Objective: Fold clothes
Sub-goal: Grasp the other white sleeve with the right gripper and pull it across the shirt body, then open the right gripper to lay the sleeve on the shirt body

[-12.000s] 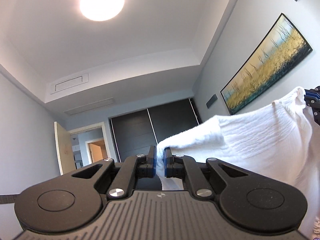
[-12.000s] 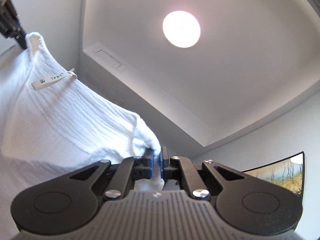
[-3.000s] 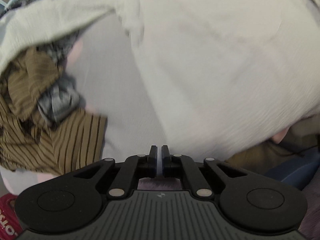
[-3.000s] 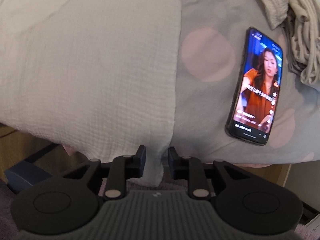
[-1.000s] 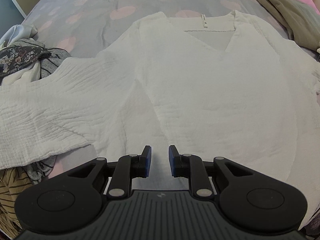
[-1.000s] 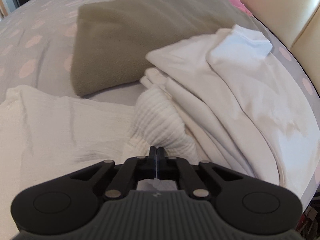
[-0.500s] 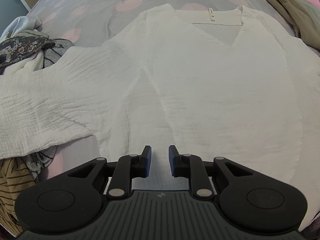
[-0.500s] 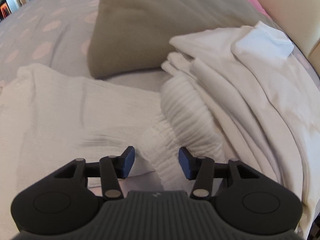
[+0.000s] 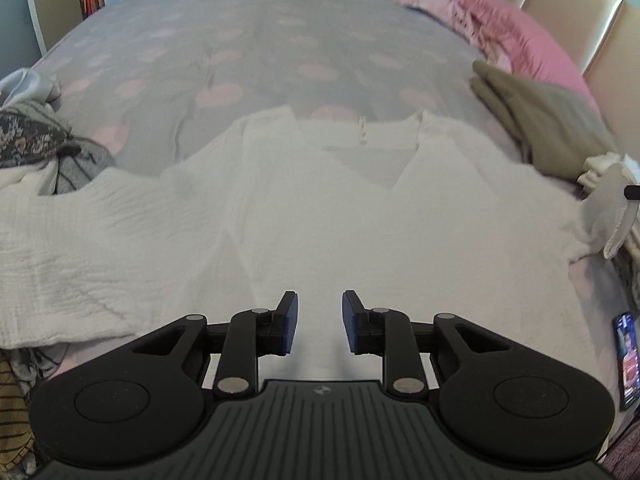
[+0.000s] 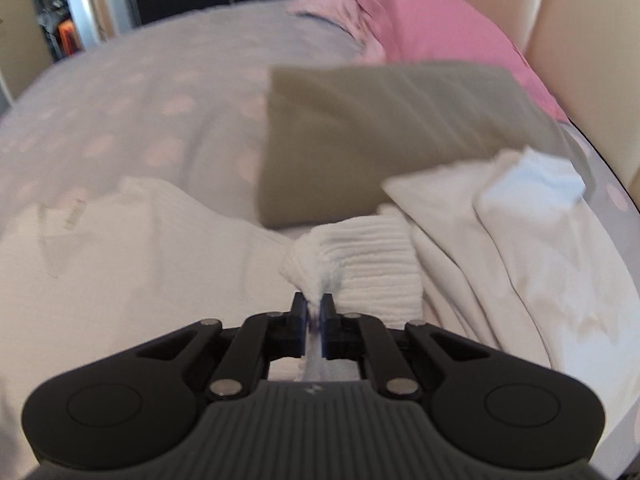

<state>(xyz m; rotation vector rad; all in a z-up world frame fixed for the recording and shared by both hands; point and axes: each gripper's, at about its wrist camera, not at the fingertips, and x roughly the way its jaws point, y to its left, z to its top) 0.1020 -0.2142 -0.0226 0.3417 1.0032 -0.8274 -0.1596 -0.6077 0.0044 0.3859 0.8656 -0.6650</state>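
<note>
Right claw (image 10: 316,308) pinched shut on the ribbed white sleeve cuff (image 10: 372,264), jaws just now closing onto it, with a thin bunch of cloth caught between the pads. Left claw (image 9: 316,320) partly open, jaws just now widening, holding nothing and hovering above the lower body of the white crinkled-cotton V-neck blouse (image 9: 340,208). Blouse spread flat ahead of the left claw on the grey bedspread with pink dots (image 9: 260,40), neckline at the far end, other sleeve (image 9: 80,248) stretched out to that claw's left.

Risks, as judged from here:
- Only a narrow pinch of cuff held, so likely to slip free under a quick pull across the body.
- Nothing pinning the blouse, so may drag the whole garment sideways instead of folding the sleeve over.
- May pick up a layer of the rumpled pile of plain white garments (image 10: 520,260), touching the cuff just right of the right claw.

Around:
- Folded olive-drab fleece blanket (image 10: 392,132) beyond the cuff, ahead of the right claw; near the shoulder, not on it.
- Pink pillow (image 10: 432,28) farther off behind that.
- Black smartphone with a lit screen (image 9: 628,360) at the bed edge, far right of the left claw, clear of the blouse.
- Dark floral and grey clothes heap (image 9: 28,140) and mustard striped cloth (image 9: 12,412) left of the left claw, crowding the spread sleeve.
</note>
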